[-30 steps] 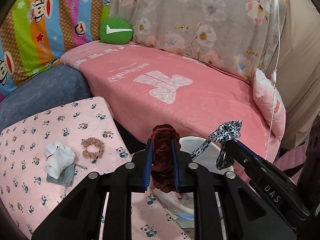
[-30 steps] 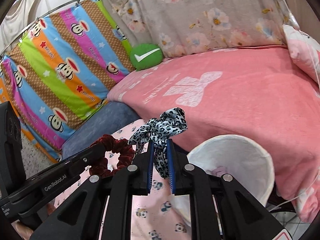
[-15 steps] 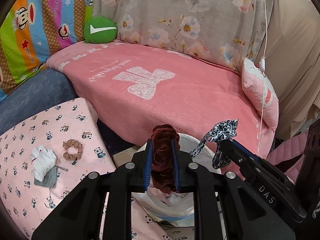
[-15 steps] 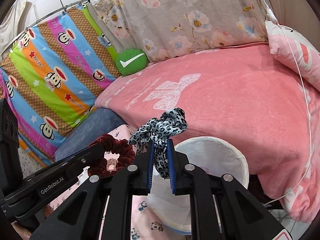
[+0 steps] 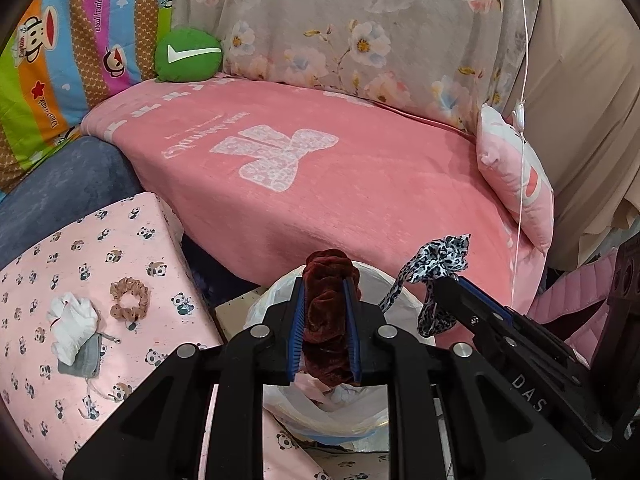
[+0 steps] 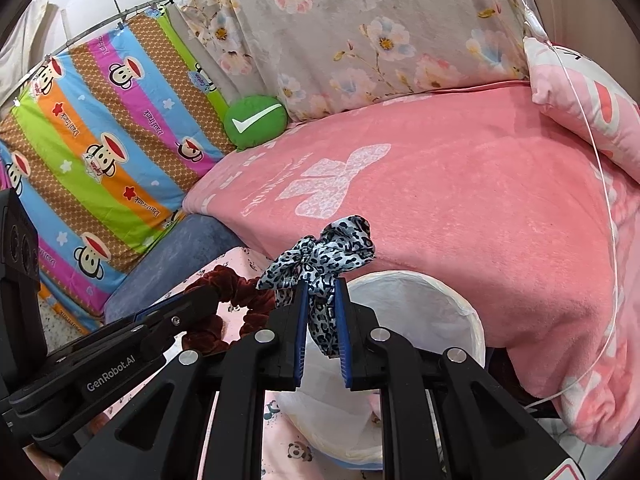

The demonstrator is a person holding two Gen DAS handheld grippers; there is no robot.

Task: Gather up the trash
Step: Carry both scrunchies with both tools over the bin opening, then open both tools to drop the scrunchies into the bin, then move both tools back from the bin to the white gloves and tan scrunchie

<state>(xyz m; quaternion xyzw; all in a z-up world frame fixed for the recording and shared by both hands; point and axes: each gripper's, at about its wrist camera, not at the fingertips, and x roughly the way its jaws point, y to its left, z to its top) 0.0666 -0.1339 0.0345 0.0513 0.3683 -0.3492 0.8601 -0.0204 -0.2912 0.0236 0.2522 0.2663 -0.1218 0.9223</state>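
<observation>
Here I have my left gripper [image 5: 324, 300] clamped on a dark red velvet scrunchie [image 5: 326, 312], and my right gripper [image 6: 322, 304] pinched tight on a leopard-print scrunchie [image 6: 320, 264]. Both hang above the white-lined bin [image 6: 440, 308], just in front of the pink bed [image 6: 460, 200]. A tan scrunchie [image 5: 129, 298] lies on the panda-print cloth [image 5: 120, 240].

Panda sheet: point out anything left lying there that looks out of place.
On the panda sheet lie a tan scrunchie, a crumpled white tissue and a small grey pouch partly under it. They look like strays not yet collected.
</observation>
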